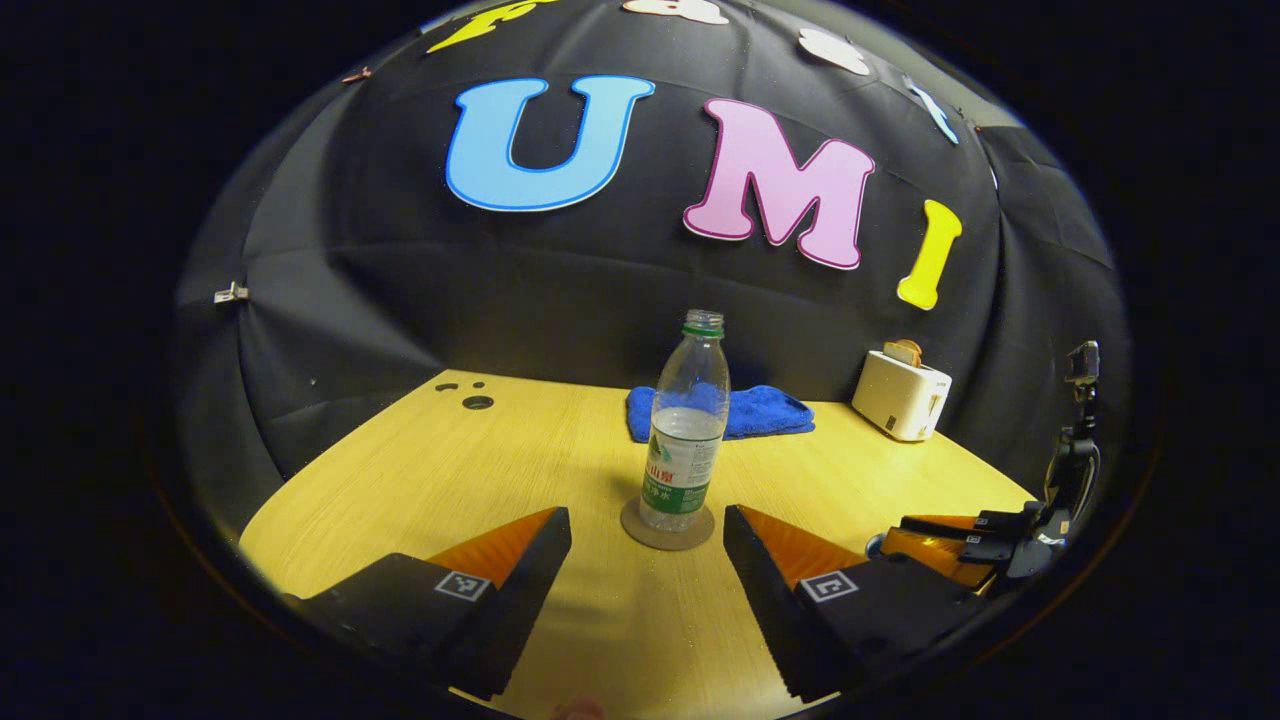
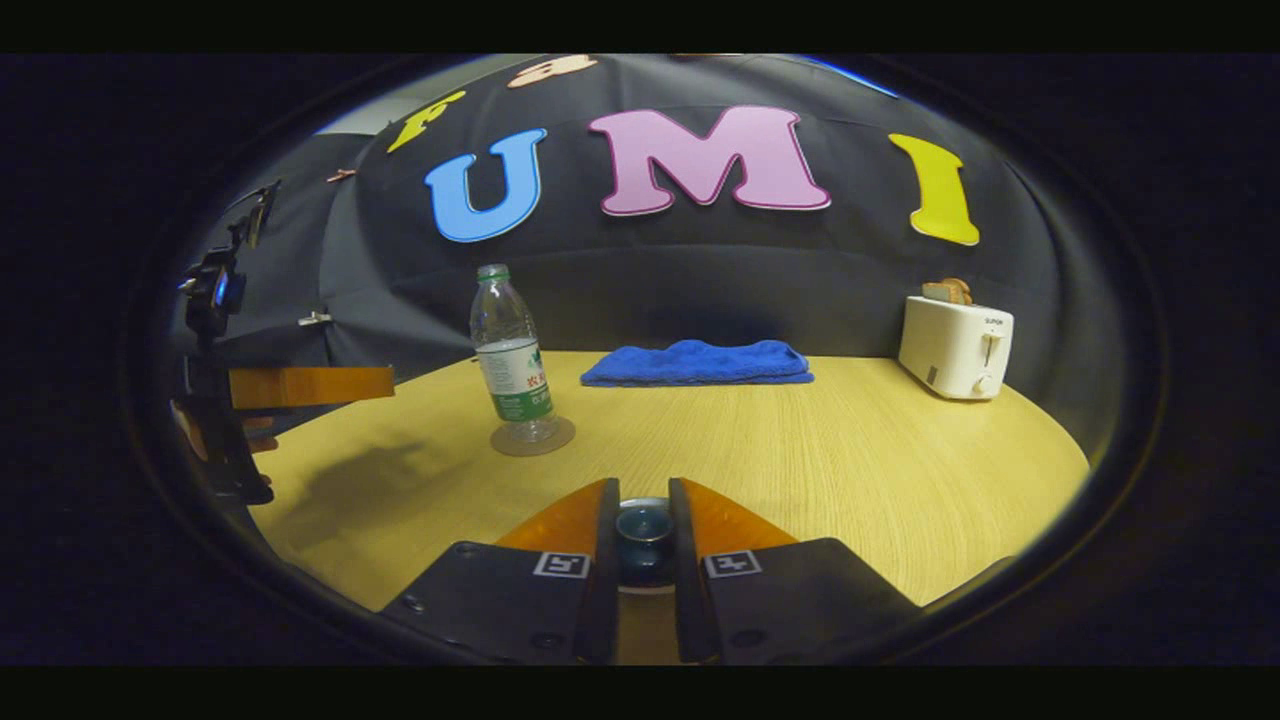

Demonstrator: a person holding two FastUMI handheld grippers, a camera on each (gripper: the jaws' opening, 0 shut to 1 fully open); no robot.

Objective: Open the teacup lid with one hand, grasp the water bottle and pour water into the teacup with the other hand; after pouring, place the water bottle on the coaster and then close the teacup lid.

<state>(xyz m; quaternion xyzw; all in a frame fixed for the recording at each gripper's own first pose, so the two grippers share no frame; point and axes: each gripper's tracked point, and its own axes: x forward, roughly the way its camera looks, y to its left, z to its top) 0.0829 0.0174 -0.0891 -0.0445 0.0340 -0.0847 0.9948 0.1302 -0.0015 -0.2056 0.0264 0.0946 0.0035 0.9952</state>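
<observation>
Water bottle (image 1: 686,425), upright on coaster (image 1: 667,527), dead ahead of left claw (image 1: 647,560), fingers apart; right claw (image 2: 643,535) clamped on teacup lid (image 2: 644,543).

The water bottle (image 1: 689,425) stands upright on the coaster (image 1: 667,527), which lies on the table (image 1: 560,440). Behind the bottle, near the wall, lies a folded towel (image 1: 755,410). To the right of the towel, in the back corner, sits a toaster (image 1: 901,394) with bread (image 1: 904,351) sticking out of its top. In the right gripper view the teacup lid (image 2: 644,545) sits near the front of the table, to the right of the bottle.
</observation>
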